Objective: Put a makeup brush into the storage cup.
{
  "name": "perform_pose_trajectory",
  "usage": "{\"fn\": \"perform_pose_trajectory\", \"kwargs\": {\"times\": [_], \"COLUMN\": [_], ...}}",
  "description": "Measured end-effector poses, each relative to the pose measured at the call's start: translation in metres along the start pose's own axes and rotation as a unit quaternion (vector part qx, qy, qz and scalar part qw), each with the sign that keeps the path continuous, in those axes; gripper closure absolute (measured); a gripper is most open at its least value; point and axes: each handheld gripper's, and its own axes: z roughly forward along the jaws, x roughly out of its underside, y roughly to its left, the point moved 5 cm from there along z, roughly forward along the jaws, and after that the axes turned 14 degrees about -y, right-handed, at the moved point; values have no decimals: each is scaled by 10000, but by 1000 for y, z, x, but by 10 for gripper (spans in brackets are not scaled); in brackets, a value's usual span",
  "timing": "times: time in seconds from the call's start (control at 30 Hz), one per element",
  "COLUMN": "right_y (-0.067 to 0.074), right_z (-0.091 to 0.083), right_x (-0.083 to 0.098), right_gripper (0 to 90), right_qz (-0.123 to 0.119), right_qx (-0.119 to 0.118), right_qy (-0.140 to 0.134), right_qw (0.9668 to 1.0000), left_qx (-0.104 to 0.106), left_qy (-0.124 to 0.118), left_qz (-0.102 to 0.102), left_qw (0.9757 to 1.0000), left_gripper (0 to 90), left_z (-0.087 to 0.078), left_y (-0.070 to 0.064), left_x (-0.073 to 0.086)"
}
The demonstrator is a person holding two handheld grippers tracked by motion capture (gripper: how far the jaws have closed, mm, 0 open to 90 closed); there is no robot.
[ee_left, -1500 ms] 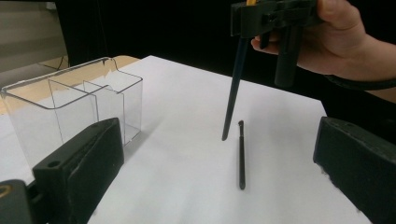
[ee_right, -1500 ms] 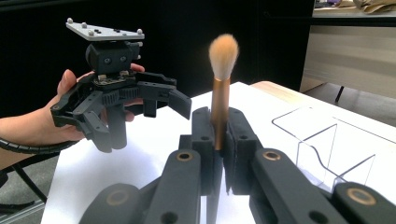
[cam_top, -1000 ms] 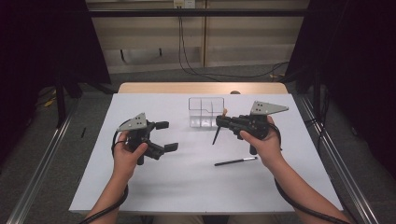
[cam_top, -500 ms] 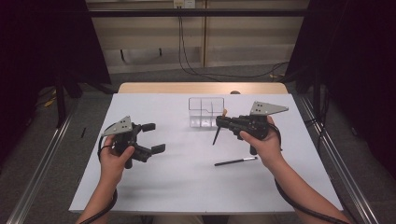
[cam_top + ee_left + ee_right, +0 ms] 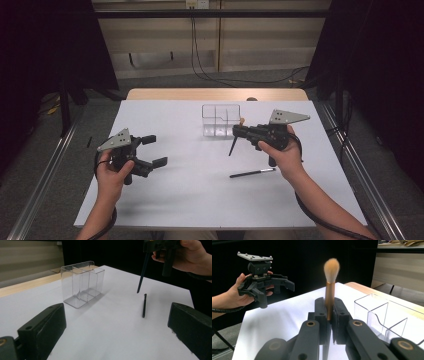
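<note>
The clear organiser (image 5: 220, 120) stands upright toward the far middle of the white desk (image 5: 200, 200) and serves as the landmark here. Just right of it, the right hand-held gripper (image 5: 329, 312) is clenched on a makeup brush (image 5: 329, 290): its jaws pinch the copper ferrule, the tan bristle head stands above them and the dark handle hangs below toward the desk. I judge the brush light and stiff along its handle, with a smooth, somewhat slippery ferrule and soft bristles that would splay if squeezed, so the ferrule or handle is the place to hold it, never the tuft. A second, thin black pencil-like stick (image 5: 252, 173) lies flat on the desk, nearer the person than the organiser and a little to its right, apart from it; slim and low, it probably needs a pinch across its middle. The left hand-held gripper (image 5: 152, 150) hovers well to the left of the organiser, released, nothing between its jaws.

Count: one organiser with three visible compartments, one brush, one black stick, two hand-held grippers.
</note>
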Motion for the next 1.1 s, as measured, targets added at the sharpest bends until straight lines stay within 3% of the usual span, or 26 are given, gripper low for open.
{"fn": "perform_pose_trajectory", "kwargs": {"times": [0.57,1.1], "right_y": [-3,-4], "right_z": [-5,-2], "right_x": [0,-2], "right_gripper": [842,842], "right_qz": [24,-8], "right_qx": [30,6], "right_qy": [-16,16], "right_qw": [10000,10000], "left_qx": [-238,-246], "left_qy": [77,22], "left_qz": [103,142], "left_qw": [9996,9996], "left_gripper": [18,18], "left_z": [-19,-26], "left_y": [5,3], "left_x": [3,4]}}
